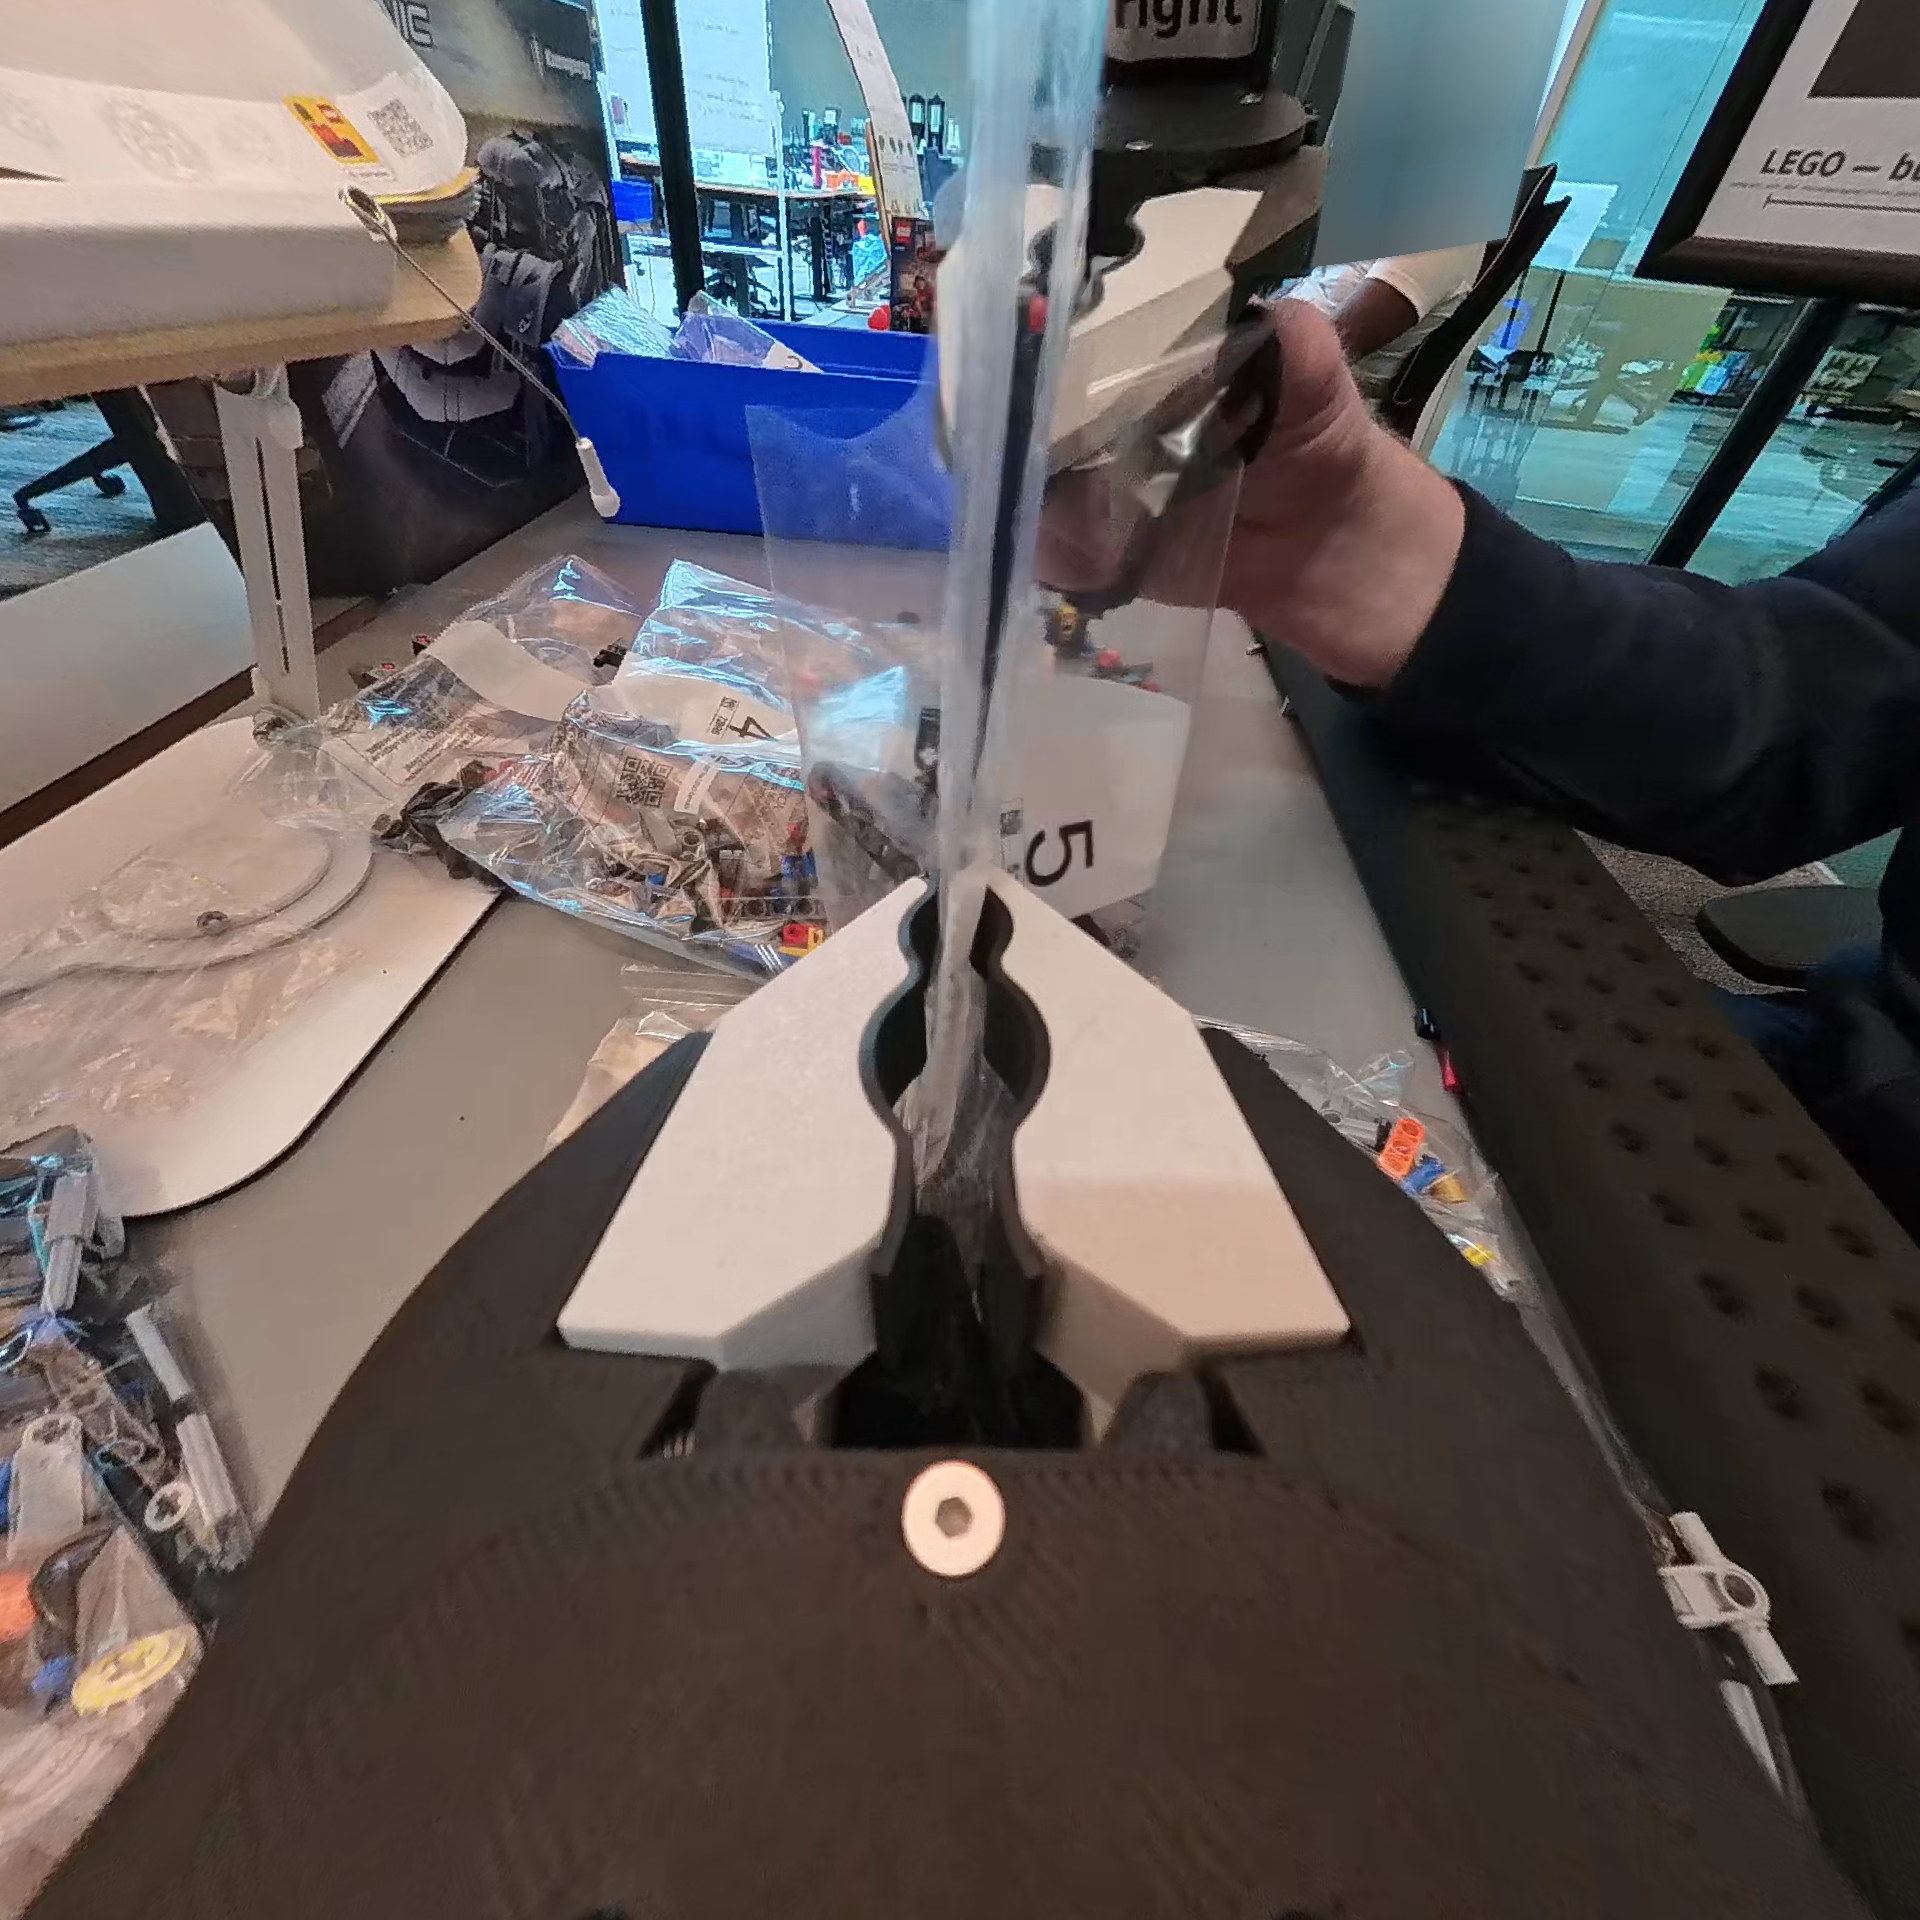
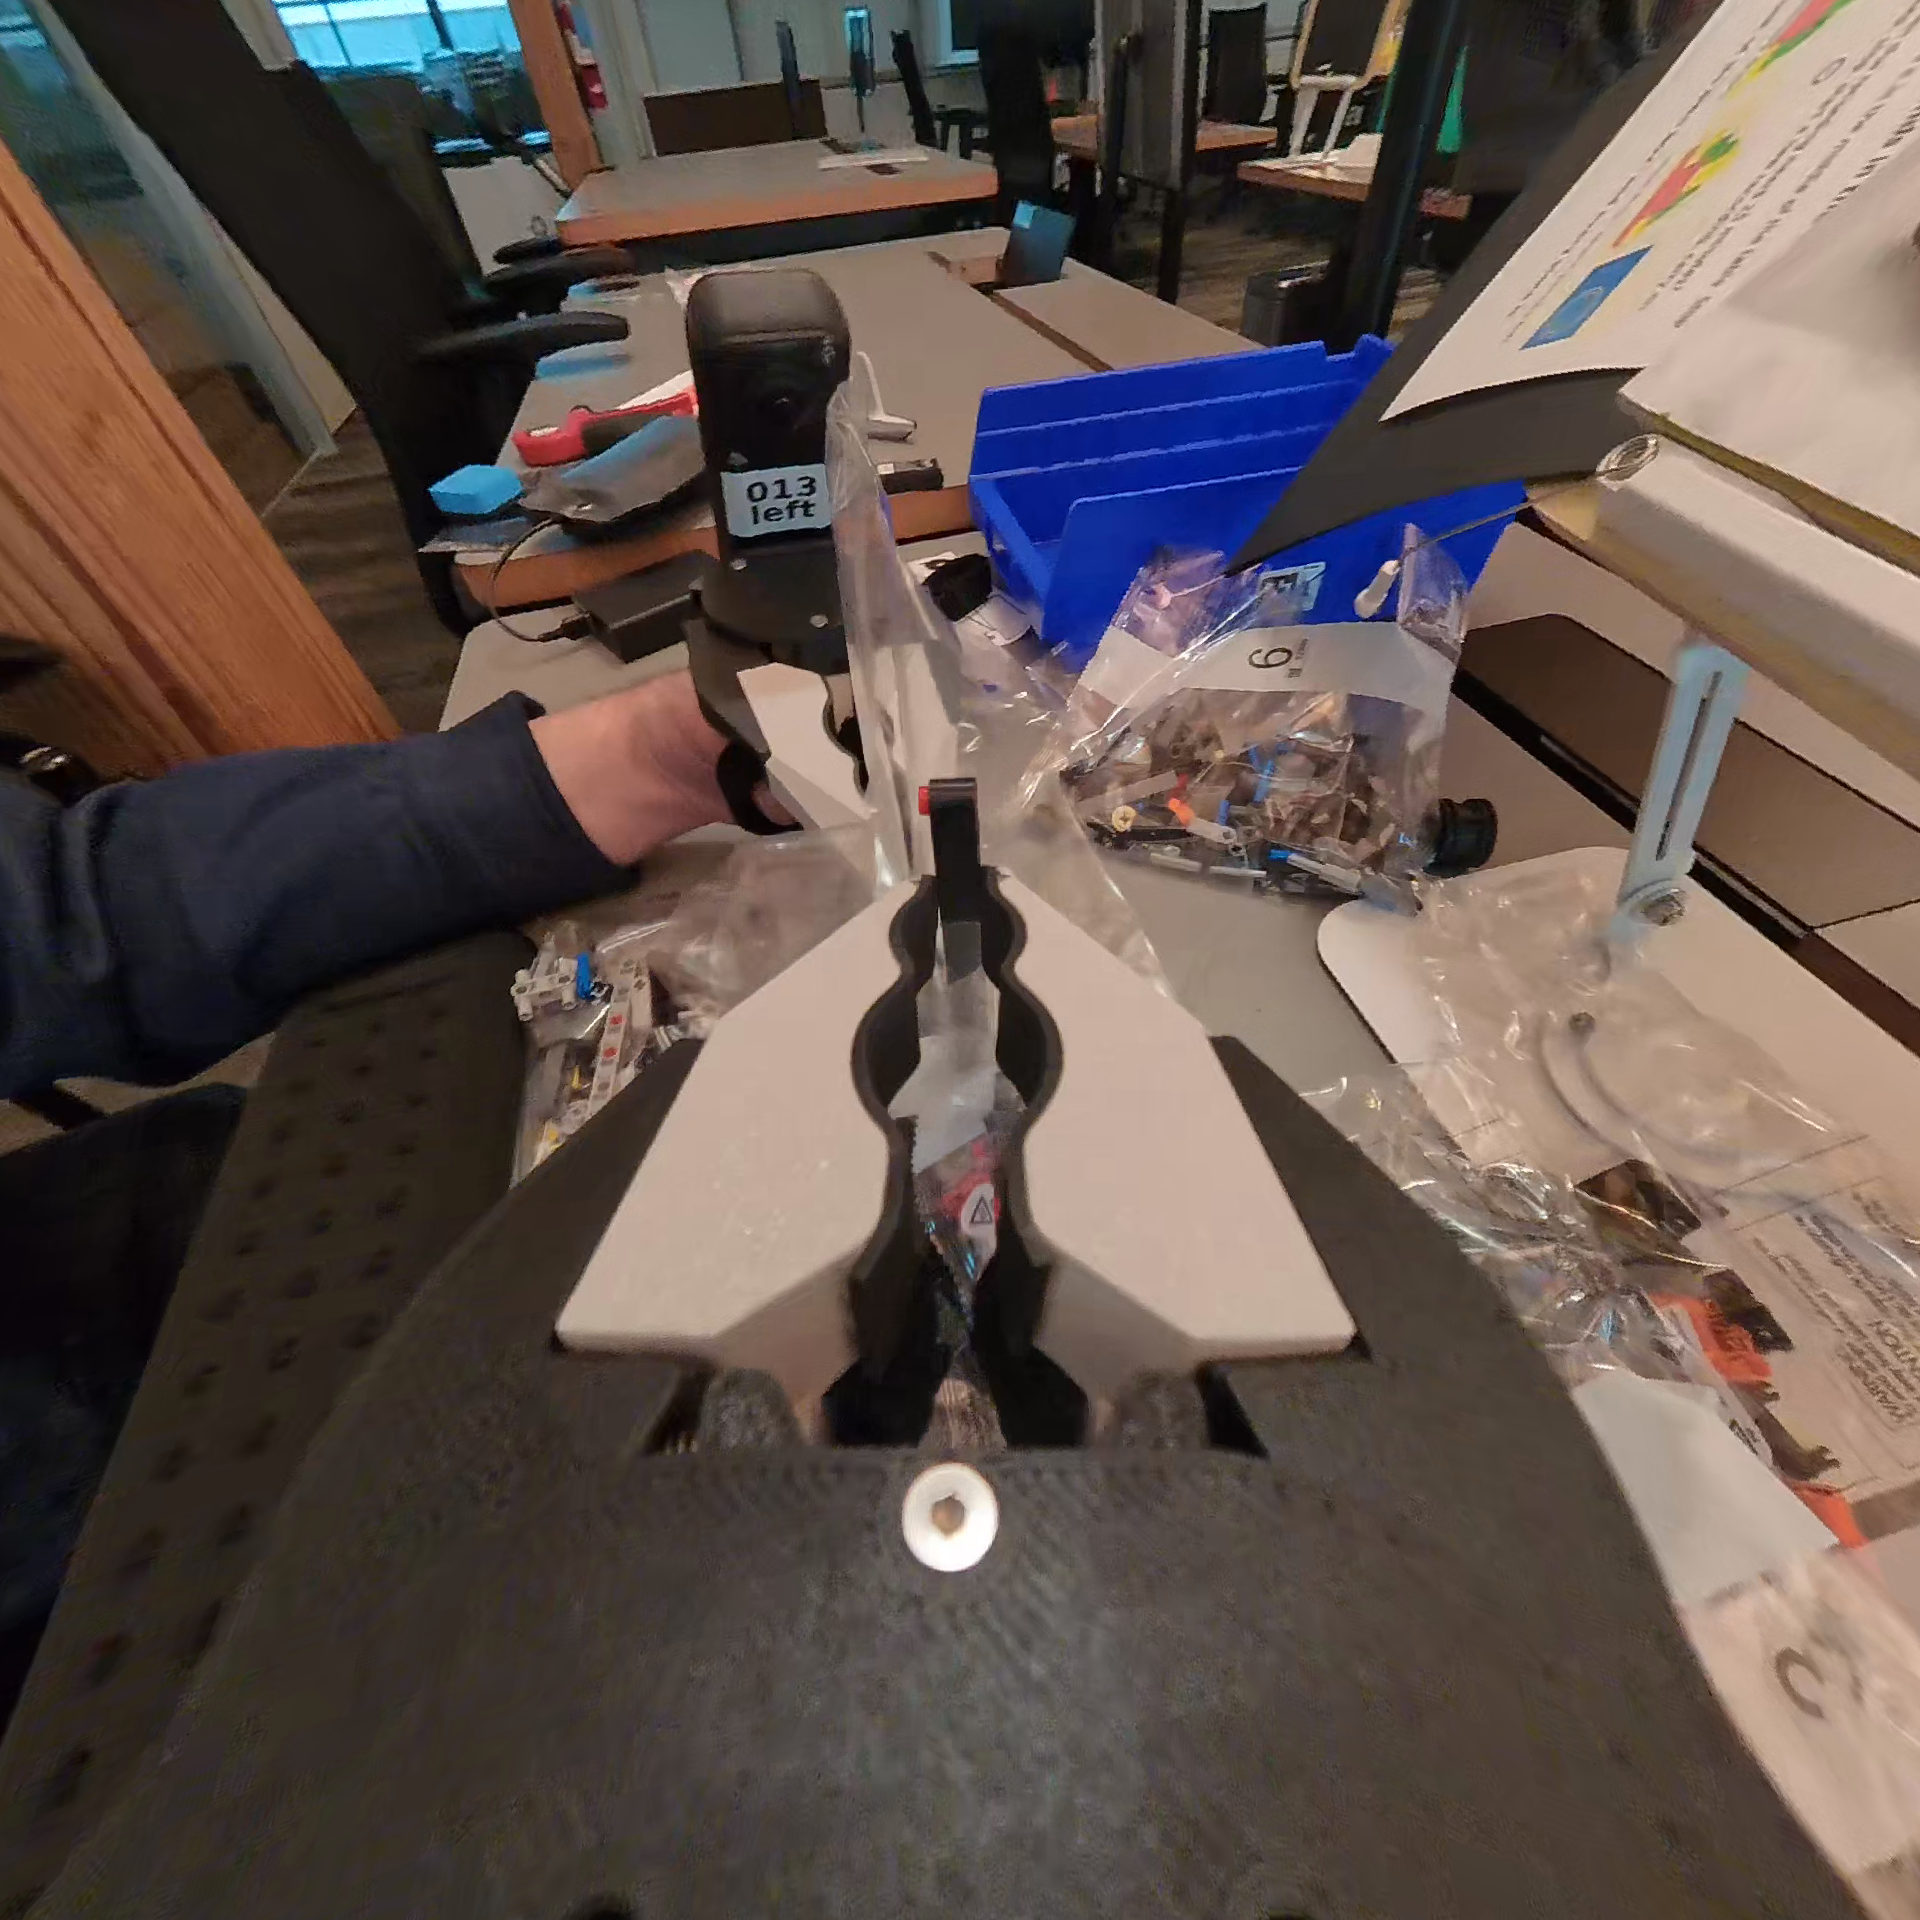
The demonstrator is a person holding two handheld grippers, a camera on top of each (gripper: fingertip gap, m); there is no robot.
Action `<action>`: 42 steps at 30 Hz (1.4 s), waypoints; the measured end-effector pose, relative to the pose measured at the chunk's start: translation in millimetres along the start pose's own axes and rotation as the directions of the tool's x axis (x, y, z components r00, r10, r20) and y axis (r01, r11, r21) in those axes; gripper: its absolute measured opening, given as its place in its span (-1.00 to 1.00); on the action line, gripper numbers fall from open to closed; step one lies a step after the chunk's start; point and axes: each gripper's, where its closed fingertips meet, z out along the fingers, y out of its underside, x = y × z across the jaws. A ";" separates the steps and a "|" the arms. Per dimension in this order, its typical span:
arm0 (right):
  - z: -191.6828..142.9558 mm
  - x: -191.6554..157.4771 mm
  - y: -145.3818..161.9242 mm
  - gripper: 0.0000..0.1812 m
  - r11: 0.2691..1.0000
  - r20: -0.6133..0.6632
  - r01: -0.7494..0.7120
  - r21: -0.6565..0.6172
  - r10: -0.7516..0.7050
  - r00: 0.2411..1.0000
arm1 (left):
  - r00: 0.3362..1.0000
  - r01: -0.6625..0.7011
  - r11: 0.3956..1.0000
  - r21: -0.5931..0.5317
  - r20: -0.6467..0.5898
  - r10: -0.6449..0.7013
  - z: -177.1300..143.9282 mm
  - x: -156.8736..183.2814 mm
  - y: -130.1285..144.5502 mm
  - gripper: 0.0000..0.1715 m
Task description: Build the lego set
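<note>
A clear plastic bag (image 1: 997, 499) is stretched taut between my two grippers. My left gripper (image 1: 961, 899) is shut on its lower end. My right gripper (image 1: 1049, 286), held by a hand in a dark sleeve, is shut on the upper end. In the right wrist view my right gripper (image 2: 956, 899) clamps the bag (image 2: 883, 623), with a black Lego piece (image 2: 951, 842) with a red pin standing up just past the fingertips. My left gripper (image 2: 857, 774) sits beyond it, gripping the far end.
Several numbered bags of Lego parts (image 1: 665, 800) (image 2: 1268, 727) lie on the grey table (image 1: 468, 1049). A blue bin (image 1: 727, 436) (image 2: 1195, 457) stands behind them. A white book stand (image 1: 281, 592) (image 2: 1683, 748) holds the instructions. A black perforated mat (image 1: 1662, 1039) lies at the table's edge. Left tips to right tips: about 8 cm.
</note>
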 end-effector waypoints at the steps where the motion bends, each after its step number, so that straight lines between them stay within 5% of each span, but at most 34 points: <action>1: -1.8 0.0 0.9 -0.94 1.000 0.001 0.003 0.000 -0.003 1.000 | 1.000 0.000 1.000 0.000 0.001 0.000 0.0 -0.1 0.1 -0.97; 10: -20.0 3.3 -0.3 -0.94 1.000 -0.006 0.006 0.028 -0.006 1.000 | 1.000 0.005 1.000 0.004 0.008 -0.005 -1.4 -1.6 -0.4 -0.98; 19: -23.0 13.2 -4.7 -0.66 0.999 -0.079 0.024 0.046 -0.020 0.997 | 1.000 0.005 1.000 0.004 0.013 -0.005 -1.7 -2.3 -0.3 -0.97; 30: -123.9 34.9 2.4 -0.73 0.997 -0.362 0.046 0.062 -0.021 0.932 | 0.998 -0.013 0.999 0.042 0.060 0.011 -8.1 -8.4 -9.4 -1.00; 35: -185.7 32.5 59.7 -0.71 0.984 -0.441 -0.087 -0.156 0.009 0.897 | 0.995 -0.018 0.997 0.075 0.097 0.010 -16.1 -12.6 -16.6 -1.00; 39: -225.4 21.1 135.6 -0.69 0.855 -0.485 -0.258 -0.449 0.009 0.874 | 0.997 -0.016 1.000 0.026 0.080 0.014 -6.0 -10.0 -8.7 -1.00; 42: -237.6 8.1 171.6 -0.68 0.789 -0.480 -0.320 -0.525 0.037 0.877 | 0.998 -0.012 1.000 0.019 0.067 0.011 -4.4 -8.5 -6.5 -1.00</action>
